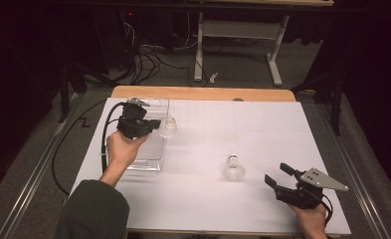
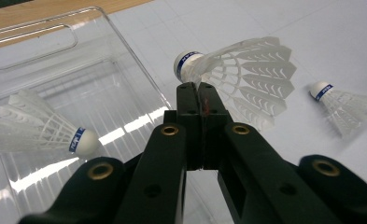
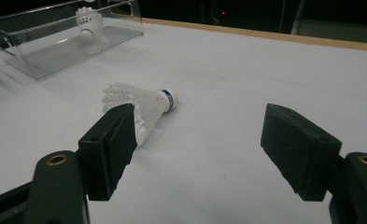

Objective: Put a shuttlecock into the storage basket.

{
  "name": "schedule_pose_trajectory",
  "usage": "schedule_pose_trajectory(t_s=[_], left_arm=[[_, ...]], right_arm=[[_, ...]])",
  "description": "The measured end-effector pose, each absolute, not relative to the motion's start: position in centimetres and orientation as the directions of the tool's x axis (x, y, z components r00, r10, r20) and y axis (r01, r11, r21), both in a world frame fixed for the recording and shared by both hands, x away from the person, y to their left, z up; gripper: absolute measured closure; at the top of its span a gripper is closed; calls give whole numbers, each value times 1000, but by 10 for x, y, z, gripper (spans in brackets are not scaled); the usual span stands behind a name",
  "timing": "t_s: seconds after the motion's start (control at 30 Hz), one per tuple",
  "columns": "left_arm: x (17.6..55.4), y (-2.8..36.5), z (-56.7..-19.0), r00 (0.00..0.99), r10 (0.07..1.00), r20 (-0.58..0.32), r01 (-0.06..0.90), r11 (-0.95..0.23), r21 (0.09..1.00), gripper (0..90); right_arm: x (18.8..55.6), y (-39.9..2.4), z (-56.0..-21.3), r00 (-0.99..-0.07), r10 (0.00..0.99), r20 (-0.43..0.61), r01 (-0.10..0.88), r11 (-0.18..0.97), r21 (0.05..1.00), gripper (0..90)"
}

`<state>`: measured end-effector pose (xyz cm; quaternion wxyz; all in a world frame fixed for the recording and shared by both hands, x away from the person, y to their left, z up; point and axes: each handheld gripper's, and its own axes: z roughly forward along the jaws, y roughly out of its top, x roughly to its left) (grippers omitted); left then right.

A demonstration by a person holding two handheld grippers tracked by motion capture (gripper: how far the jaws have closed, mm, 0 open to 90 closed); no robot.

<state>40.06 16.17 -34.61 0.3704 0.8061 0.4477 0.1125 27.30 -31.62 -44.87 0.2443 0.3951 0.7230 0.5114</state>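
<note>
Looked like lab or recording room, not home. Bench (image 1: 262,129) wore white gridded sheet over wooden top, its far edge bare. Surroundings kept dark. Grey carpet floor (image 1: 243,69) beyond bench, tangle of black cables (image 1: 148,62) lying on it near dark equipment with small red light (image 1: 130,14). Second table with white metal frame (image 1: 240,30) stood behind. Metal rails (image 1: 29,184) ran along floor both sides of bench. Overall: staged test setup.
</note>
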Motion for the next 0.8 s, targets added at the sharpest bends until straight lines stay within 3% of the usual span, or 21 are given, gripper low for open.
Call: schedule_pose_trajectory(t_s=[0.8], left_arm=[[395, 187, -352, 523, 841, -141, 657, -292, 695, 898]], right_arm=[[273, -316, -449, -568, 822, 51, 323, 166, 932, 269]])
